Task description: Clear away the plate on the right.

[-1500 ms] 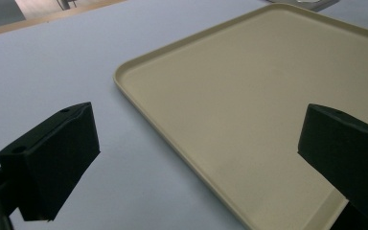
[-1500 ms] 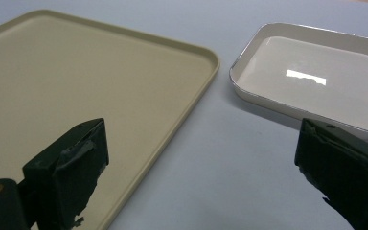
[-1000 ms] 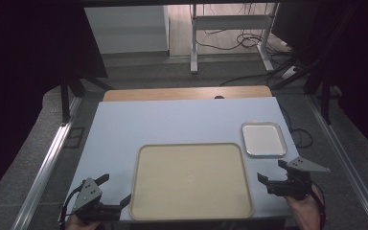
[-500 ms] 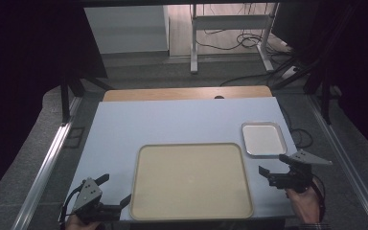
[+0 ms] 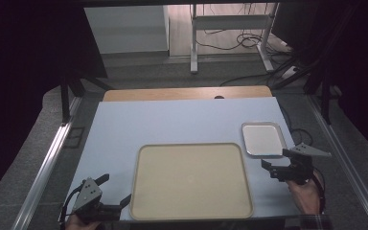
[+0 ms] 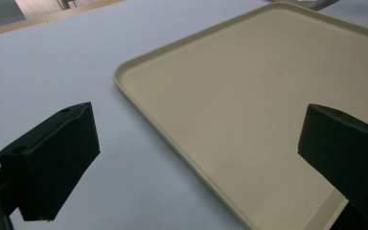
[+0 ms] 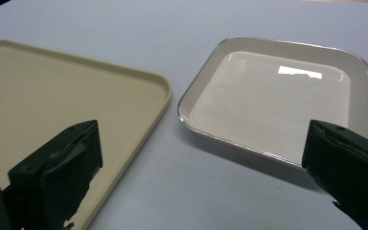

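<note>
Beige plastic makes up the large tray (image 5: 191, 179), which lies flat at the near middle of the pale blue desk (image 5: 172, 124) with nothing on it. Just beside its far right corner, apart from it by a narrow strip of desk, sits a small silver tray (image 5: 263, 139) with a white, glossy floor, also bare.

At the near left corner of the beige tray, the left tongs (image 5: 115, 194) are held low in the person's left hand (image 5: 79, 223). Their black jaws stand wide apart and grip nothing; in the left gripper view one jaw hangs over the desk and the other over the tray's near rim, so the tray's edge (image 6: 182, 143) runs between them.

On the other side, the right tongs (image 5: 274, 168) sit in the right hand (image 5: 305, 194), near the close edge of the silver tray. They too gape wide and hold nothing. The right gripper view looks between the jaws at the gap where the beige tray's corner (image 7: 160, 91) and the silver tray (image 7: 278, 96) come close without touching.
</note>
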The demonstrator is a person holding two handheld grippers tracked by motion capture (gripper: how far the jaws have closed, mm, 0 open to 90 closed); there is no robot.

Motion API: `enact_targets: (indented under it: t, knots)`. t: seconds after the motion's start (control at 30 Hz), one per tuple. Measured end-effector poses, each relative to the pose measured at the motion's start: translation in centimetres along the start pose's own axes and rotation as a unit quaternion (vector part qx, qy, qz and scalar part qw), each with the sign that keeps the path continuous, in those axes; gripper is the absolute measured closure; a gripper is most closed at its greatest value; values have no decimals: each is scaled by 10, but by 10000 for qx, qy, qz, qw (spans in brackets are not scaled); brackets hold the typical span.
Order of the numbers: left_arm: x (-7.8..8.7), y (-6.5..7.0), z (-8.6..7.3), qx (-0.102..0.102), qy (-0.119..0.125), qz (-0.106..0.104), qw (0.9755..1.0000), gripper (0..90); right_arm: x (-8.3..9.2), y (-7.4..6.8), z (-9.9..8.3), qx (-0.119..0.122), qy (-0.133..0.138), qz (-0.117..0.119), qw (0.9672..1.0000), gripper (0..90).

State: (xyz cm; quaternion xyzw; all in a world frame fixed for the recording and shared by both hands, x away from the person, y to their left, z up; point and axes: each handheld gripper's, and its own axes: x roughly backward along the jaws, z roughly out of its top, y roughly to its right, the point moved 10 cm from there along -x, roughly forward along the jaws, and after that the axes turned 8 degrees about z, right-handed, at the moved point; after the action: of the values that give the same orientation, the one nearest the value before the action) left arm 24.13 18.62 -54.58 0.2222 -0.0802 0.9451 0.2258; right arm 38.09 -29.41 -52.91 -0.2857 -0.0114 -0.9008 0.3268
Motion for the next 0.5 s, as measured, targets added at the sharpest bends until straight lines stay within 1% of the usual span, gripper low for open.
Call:
enact_targets:
  t: [0.4,0.43,0.5]
  knots:
    - [0,0,0,-4,-3,0,10000,2,-5,16,9,-126,14,-102,9999,0]
    - [0,0,0,-4,-3,-1,10000,2,-7,20,10,-171,-10,-161,9997,0]
    - [0,0,0,2,-3,-2,10000,2,-8,24,11,-181,-1,-279,9994,0]
